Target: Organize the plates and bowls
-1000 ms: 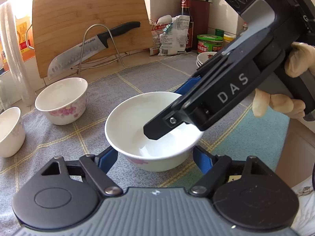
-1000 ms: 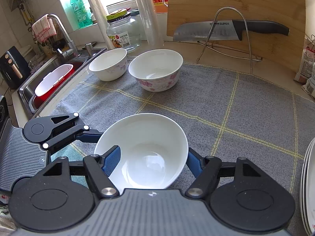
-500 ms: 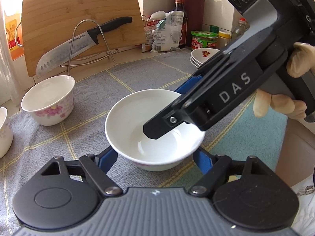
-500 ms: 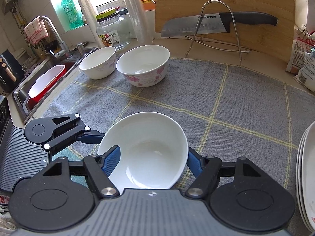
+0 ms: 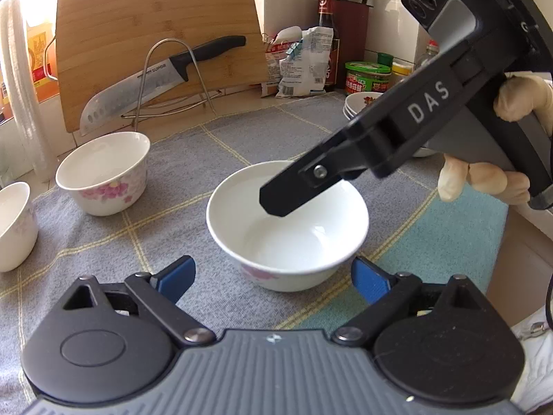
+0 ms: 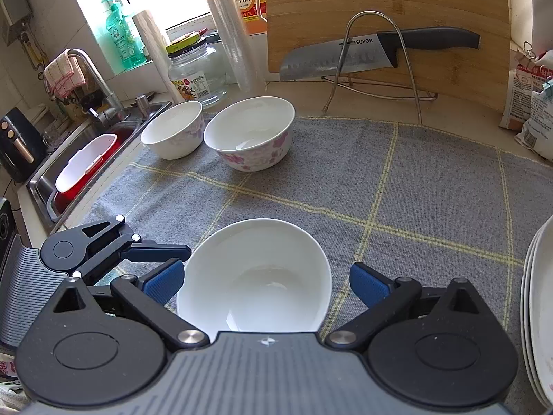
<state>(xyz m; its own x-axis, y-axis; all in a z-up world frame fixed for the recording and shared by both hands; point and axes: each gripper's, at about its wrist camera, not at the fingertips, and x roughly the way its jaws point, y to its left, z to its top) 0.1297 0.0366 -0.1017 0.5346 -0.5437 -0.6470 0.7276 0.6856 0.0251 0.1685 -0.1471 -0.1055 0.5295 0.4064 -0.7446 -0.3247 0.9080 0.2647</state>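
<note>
A white bowl [image 5: 287,228] with a pink flower print sits upright on the grey checked cloth [image 5: 242,138]. My left gripper [image 5: 273,278] is just in front of it. Its jaws are opening, and the blue pads [image 5: 176,276] stand clear of the bowl's sides. My right gripper [image 6: 266,283] straddles the same bowl [image 6: 255,276] from the other side. Its jaws are also opening, with the right pad [image 6: 369,285] well off the rim and the left pad close beside it. In the left wrist view one black finger [image 5: 293,190] of the right gripper hangs over the bowl.
Two more floral bowls [image 6: 249,138] [image 6: 172,129] stand at the cloth's far left. A stack of plates [image 6: 539,294] lies at the right edge. A knife [image 6: 345,57] on a wire rack and a wooden board [image 6: 397,0] are behind. The sink [image 6: 86,159] is on the left.
Both grippers held the bowl by its sides before. Both pairs of jaws have spread, the right ones much wider, and the bowl now rests free on the cloth.
</note>
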